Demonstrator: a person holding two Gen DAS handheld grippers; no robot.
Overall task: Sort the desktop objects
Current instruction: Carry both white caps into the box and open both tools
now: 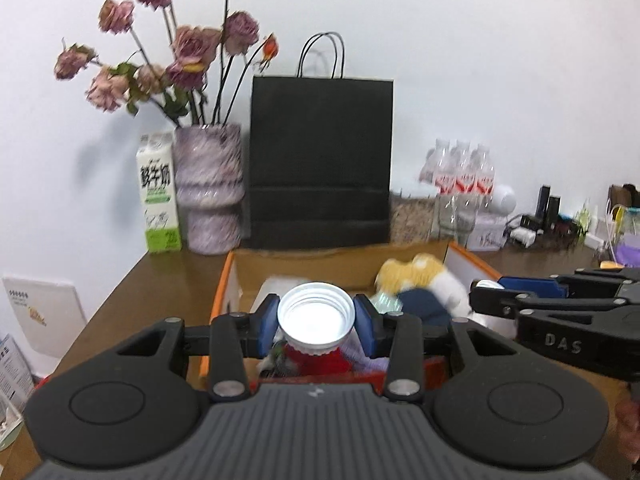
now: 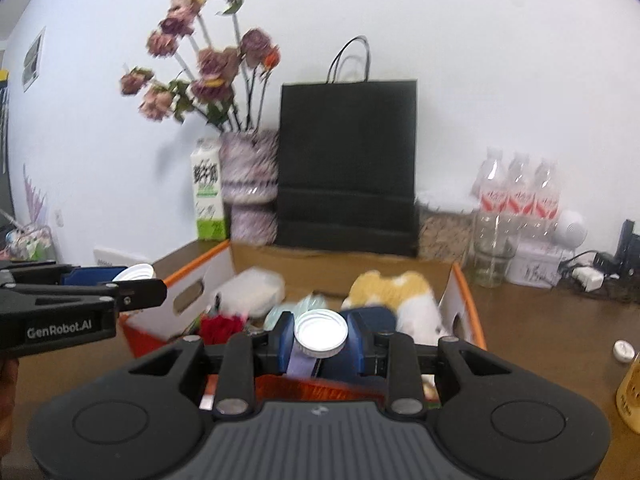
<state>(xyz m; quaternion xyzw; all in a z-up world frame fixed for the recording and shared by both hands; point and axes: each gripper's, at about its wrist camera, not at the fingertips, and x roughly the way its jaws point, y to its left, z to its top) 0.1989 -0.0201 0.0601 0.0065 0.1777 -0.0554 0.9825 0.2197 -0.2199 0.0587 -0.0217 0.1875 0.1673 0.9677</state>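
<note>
My left gripper [image 1: 316, 319] is shut on a wide white threaded cap [image 1: 316, 304], held open side up above an orange-edged cardboard box [image 1: 222, 286]. My right gripper [image 2: 320, 337] is shut on a smaller white cap [image 2: 320, 330] over the same box [image 2: 460, 280]. Each gripper shows in the other's view: the right one [image 1: 486, 287] at the right, the left one [image 2: 136, 278] at the left, both with a white cap between blue pads. In the box lie a yellow-and-white plush toy [image 2: 394, 292], a navy item, a red item [image 2: 222, 326] and a clear plastic case [image 2: 250, 288].
Behind the box stand a black paper bag [image 2: 348, 164], a vase of dried roses [image 2: 250, 184] and a milk carton [image 2: 208, 196]. At the right are water bottles [image 2: 518, 192], a glass [image 2: 490, 260], cables, a small white cap [image 2: 624, 350] on the brown table and a yellow bottle [image 2: 630, 396].
</note>
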